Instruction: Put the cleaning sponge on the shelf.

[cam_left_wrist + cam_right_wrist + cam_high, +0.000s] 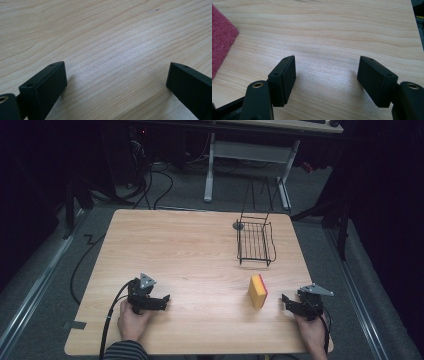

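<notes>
- Right gripper: held low over the wooden table near its front right corner, jaws spread wide with nothing between them. In the right gripper view the gap frames bare wood, so the tool is empty and ready to take something.
- Sponge: a yellow block with a red scouring face, standing on edge just ahead of the right gripper's jaws and slightly to their left. It is the thing nearest that tool and the likely object of the work. Its red pad enters the right gripper view at the left edge, outside the jaw gap, so the jaws are not yet lined up on it.
- Standing on edge, the sponge offers its two broad faces to a side-on pinch; this suits parallel jaws better than a flat-lying block would.
- Left gripper: resting low near the table's front left, jaws likewise wide apart and empty; its own view shows only wood grain between them. It lies well apart from the sponge, with its jaws pointing toward the sponge's side of the table, and appears parked while the right hand is the better placed.
- Wire rack: a black open basket farther out beyond the sponge, well ahead of the right gripper. Its open top makes it a plausible receiving place, though that is a judgement.
</notes>
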